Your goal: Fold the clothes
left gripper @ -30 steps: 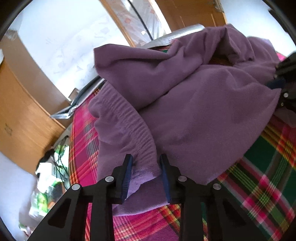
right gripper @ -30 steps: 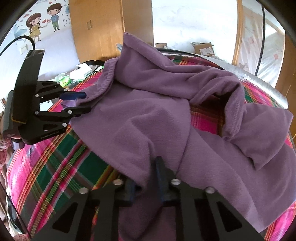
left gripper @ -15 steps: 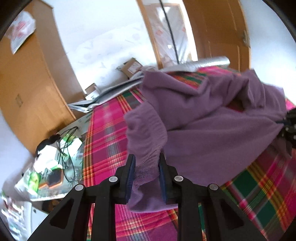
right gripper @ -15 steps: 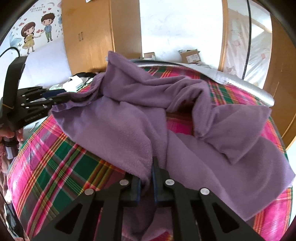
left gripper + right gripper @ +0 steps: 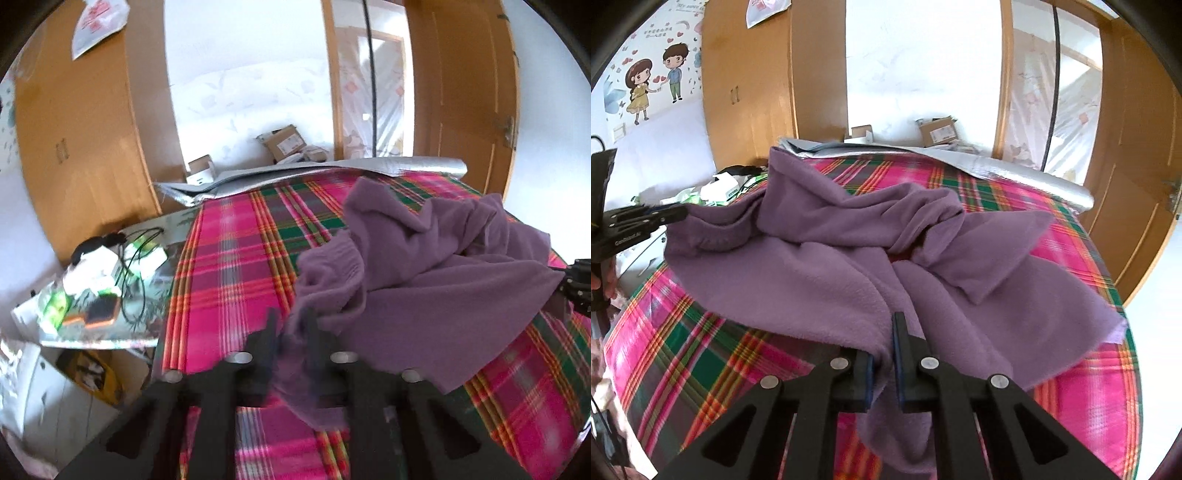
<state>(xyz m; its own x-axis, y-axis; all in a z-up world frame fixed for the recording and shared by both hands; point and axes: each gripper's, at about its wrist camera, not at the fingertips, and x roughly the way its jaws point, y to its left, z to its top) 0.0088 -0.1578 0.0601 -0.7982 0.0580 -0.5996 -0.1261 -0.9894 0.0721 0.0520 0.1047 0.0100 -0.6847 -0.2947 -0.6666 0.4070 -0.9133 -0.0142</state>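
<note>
Across the near half of the pink-and-green plaid bed cover [image 5: 701, 354]: one crumpled purple fleece garment [image 5: 831, 273], soft, light, limp, best held at hems; left gripper [image 5: 290, 332], jaws just closing, pinches its gathered waistband; right gripper [image 5: 882, 354] clamps its near edge.

Wooden wardrobe [image 5: 750, 88], white wall [image 5: 916, 62], cartoon wall stickers [image 5: 653, 81], cardboard boxes [image 5: 284, 142]

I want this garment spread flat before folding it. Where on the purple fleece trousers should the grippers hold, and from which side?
Hold the purple fleece trousers at the gathered waistband edge, coming in from the near side. The left gripper has just closed on the ribbed end and the right gripper on the other; that thick edge hangs nearest, while the legs lie crumpled on the plaid cover.
</note>
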